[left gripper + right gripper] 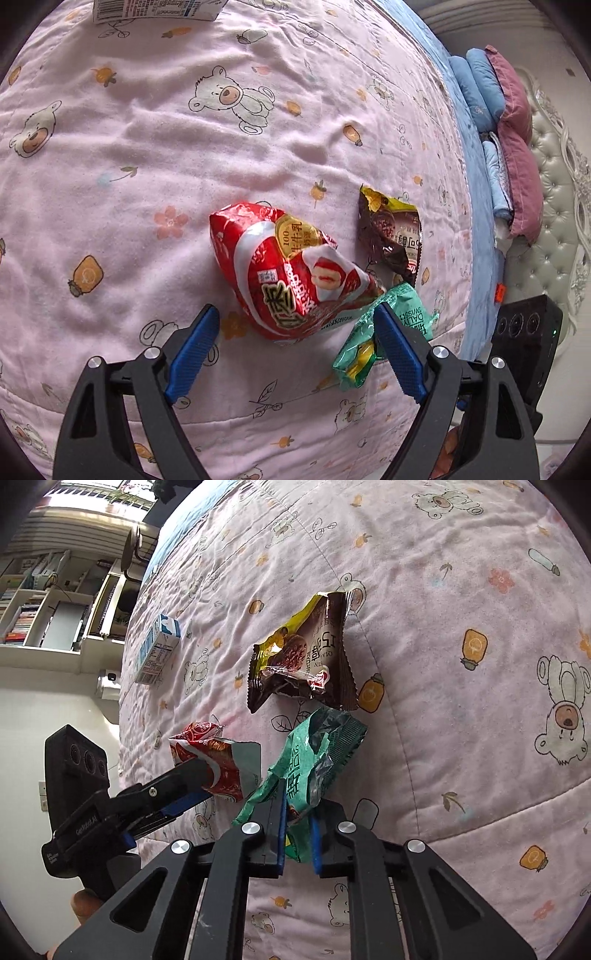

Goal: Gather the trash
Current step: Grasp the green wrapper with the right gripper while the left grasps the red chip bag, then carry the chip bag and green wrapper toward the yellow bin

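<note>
A red snack wrapper (291, 266) lies crumpled on the pink bear-print quilt (166, 155). My left gripper (295, 310) hangs over it, open, one blue pad on either side and neither touching. A green wrapper (317, 753) is pinched at its lower end between the pads of my right gripper (298, 806), which is shut on it. In the left wrist view the green wrapper (354, 362) sits just behind the right-hand pad. A torn brown and yellow wrapper (306, 657) lies flat just beyond both. The red wrapper (218, 764) also shows to the left in the right wrist view.
A small blue and white drink carton (157, 653) lies further up the quilt, also seen as the carton (155, 9) at the top edge. Stacked blue and mauve pillows (509, 129) lean on a tufted headboard (561, 192). Bookshelves (44, 602) stand beyond the bed's edge.
</note>
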`<state>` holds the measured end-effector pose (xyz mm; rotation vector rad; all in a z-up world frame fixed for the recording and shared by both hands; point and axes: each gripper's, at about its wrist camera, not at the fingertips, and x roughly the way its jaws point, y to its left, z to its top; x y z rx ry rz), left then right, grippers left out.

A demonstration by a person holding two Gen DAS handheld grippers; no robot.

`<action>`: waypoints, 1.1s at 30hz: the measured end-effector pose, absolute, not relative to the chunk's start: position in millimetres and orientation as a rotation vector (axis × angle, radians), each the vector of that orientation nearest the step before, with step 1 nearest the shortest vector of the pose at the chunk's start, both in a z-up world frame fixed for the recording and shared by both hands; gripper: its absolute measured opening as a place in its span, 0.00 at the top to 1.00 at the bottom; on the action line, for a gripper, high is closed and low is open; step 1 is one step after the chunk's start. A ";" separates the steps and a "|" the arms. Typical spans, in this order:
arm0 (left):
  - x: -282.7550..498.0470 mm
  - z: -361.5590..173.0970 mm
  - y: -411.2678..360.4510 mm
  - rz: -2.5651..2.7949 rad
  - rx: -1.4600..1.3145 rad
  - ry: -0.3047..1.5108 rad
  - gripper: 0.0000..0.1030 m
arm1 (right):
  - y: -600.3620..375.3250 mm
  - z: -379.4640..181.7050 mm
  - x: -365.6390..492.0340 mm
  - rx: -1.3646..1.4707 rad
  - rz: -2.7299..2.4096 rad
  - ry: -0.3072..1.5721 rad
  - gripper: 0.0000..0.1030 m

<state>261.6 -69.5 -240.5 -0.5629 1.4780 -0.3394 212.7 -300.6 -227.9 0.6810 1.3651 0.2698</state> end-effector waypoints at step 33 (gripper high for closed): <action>222.7 -209.5 -66.5 -0.376 -0.432 1.506 0.70 | -304.0 -197.6 165.7 0.727 0.250 1.319 0.91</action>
